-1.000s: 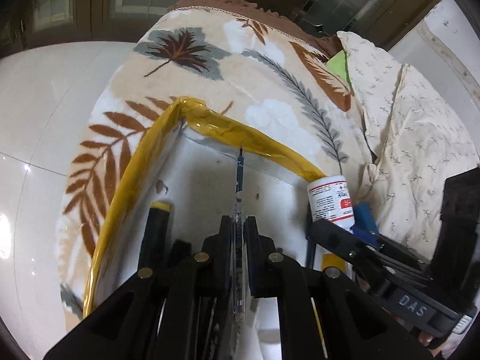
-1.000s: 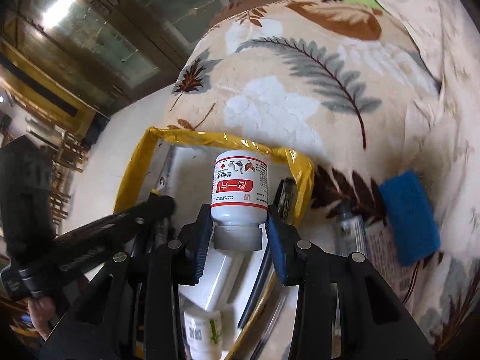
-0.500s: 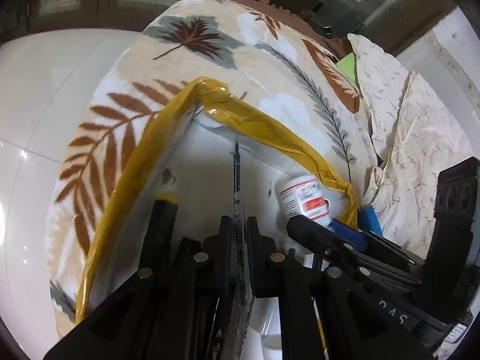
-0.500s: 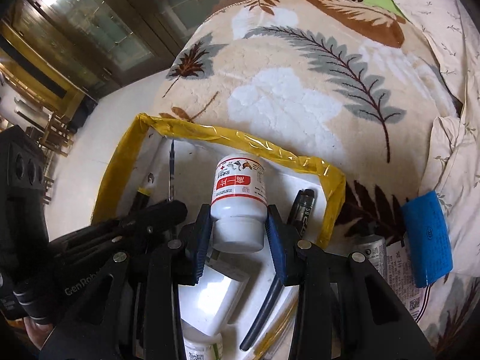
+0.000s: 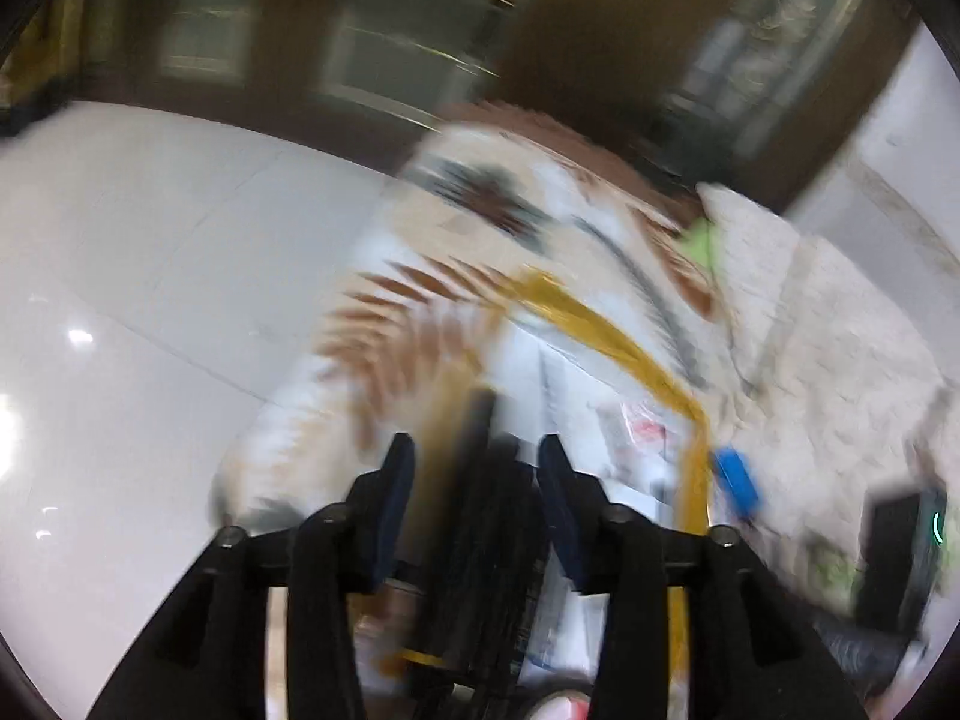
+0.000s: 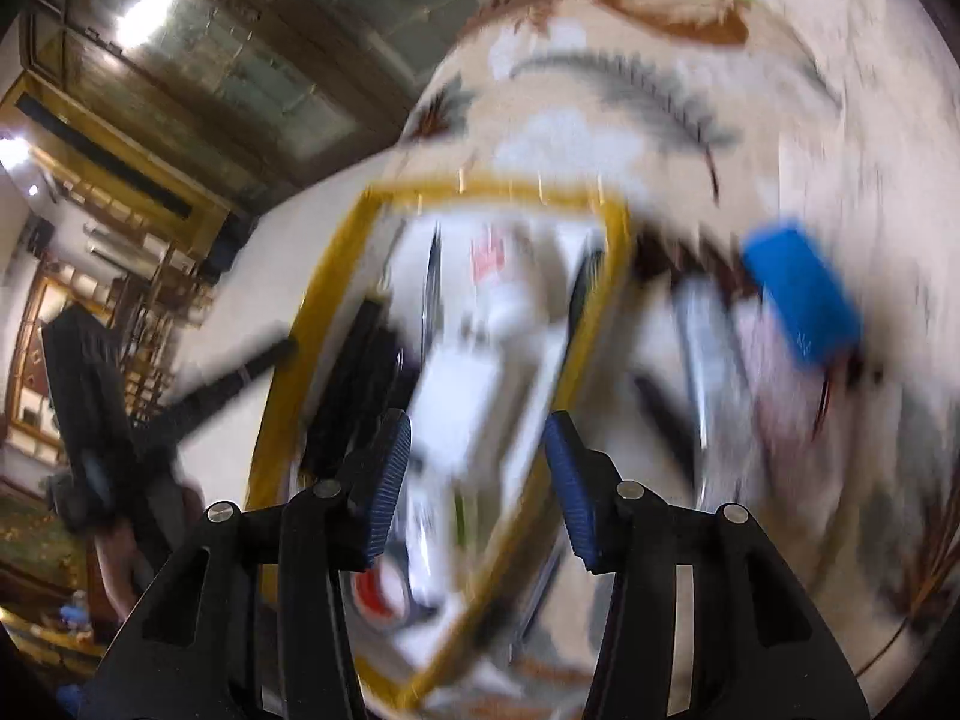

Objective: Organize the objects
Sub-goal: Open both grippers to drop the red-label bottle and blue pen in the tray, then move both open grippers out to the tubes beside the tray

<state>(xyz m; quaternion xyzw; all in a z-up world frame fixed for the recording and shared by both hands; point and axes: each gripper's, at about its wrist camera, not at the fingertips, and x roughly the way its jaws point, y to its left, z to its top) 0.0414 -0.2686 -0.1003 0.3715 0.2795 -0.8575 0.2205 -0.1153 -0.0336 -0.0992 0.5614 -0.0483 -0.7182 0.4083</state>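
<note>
**Both tongs let go and pulled back from the box**

Half a second ago the left gripper [image 5: 477, 456] was clamped on a thin pen and the right gripper [image 6: 477, 438] on a white medicine bottle; now both sets of fingers stand wide apart with nothing between them, and both views are smeared by motion. The cameras sit farther from the yellow-rimmed box [image 6: 324, 300] than they did, so more of its outline shows.

In the right wrist view the box lies straight ahead of the spread fingers, its yellow edge framing a blurred jumble of white contents. The white bottle with the red label [image 6: 489, 264] lies inside the box, ahead of the fingertips and apart from them. A dark pen [image 6: 585, 288] rests just inside the box's right-hand edge. To the right of the fingers, outside the box, a blue block [image 6: 801, 300] sits on the leaf-patterned blanket [image 6: 600, 96]. The left gripper's black body shows at the far left.

In the left wrist view the box [image 5: 600, 330] is ahead and slightly right of the open fingers, with the red-labelled bottle [image 5: 645, 429] a blur inside it. Dark streaks run between the fingers; what they are cannot be told. The pen itself cannot be picked out.
</note>
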